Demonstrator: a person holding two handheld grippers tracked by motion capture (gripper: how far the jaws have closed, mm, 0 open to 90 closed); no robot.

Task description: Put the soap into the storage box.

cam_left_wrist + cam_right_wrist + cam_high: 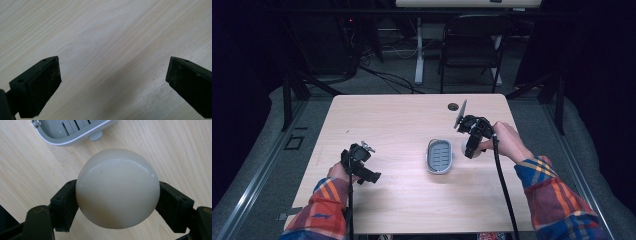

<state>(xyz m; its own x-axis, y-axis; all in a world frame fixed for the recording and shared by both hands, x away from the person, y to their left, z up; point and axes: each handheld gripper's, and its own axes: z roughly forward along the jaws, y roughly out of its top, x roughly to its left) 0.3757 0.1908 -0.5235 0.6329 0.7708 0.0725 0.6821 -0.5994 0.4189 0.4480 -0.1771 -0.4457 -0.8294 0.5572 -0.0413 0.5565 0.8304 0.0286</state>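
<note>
- Soap (465, 146), one rounded white bar, sits right of centre in the high view, pinched by the right gripper (471, 145) just beside the single grey soap dish (439, 156) on the counter (402, 120); the left gripper (362, 167) idles at lower left.
- Left gripper view: two fingers (41, 85) spread, nothing between them.
- Right gripper view: fingers (65, 203) squeeze the soap (117, 188) mid-frame; the dish (72, 131) lies upper left. Carry it level over the slotted tray and lower before letting go, since it likely slips.
</note>
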